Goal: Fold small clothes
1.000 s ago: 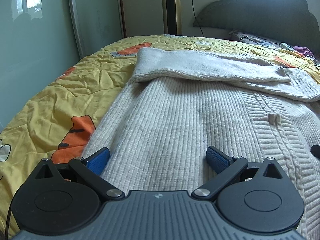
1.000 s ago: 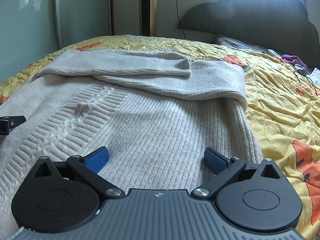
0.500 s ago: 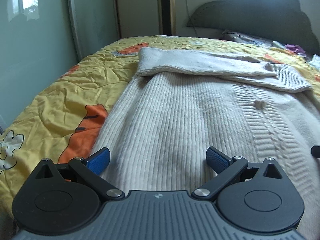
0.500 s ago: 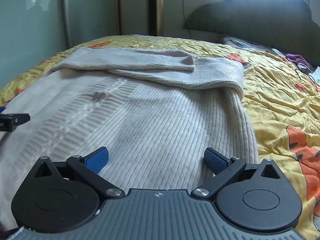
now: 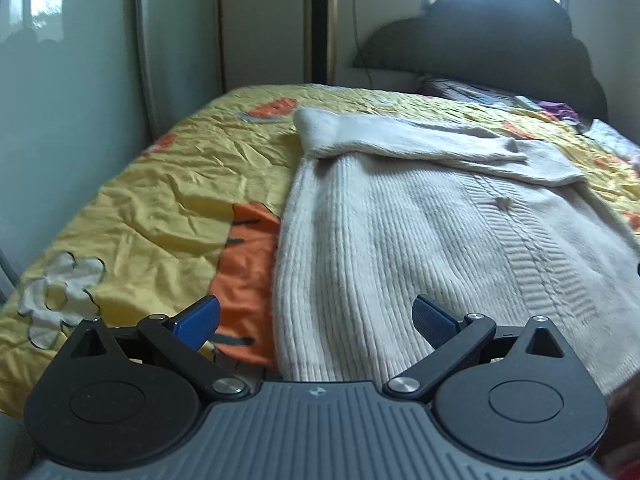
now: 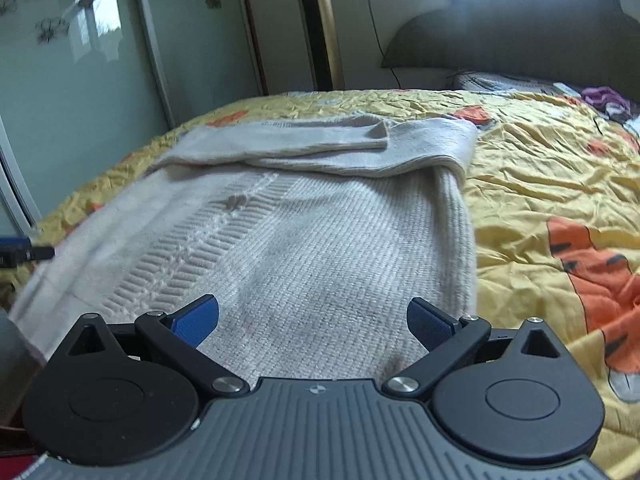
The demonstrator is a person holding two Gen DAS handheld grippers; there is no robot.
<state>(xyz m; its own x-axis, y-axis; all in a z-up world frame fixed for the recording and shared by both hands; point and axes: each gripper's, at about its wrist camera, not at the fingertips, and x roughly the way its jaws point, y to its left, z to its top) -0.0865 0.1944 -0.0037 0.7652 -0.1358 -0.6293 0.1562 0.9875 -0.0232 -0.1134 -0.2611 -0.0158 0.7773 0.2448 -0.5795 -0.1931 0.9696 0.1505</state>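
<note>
A cream ribbed knit sweater (image 5: 420,232) lies flat on the yellow bedspread (image 5: 168,200), both sleeves folded across its far end. It also shows in the right wrist view (image 6: 320,240). My left gripper (image 5: 316,322) is open and empty above the sweater's near left hem corner. My right gripper (image 6: 313,322) is open and empty above the near right part of the hem. The left gripper's tip shows at the left edge of the right wrist view (image 6: 24,254).
The bedspread (image 6: 540,184) has orange cartoon prints. A dark headboard (image 5: 500,48) and purple clothes (image 6: 604,98) are at the far end. A gold tower fan (image 5: 320,20) and frosted wardrobe doors (image 6: 80,80) stand beyond the bed.
Both grippers have drawn back toward the near edge of the bed and risen, so more of the sweater and bedspread shows. Both stay open.
</note>
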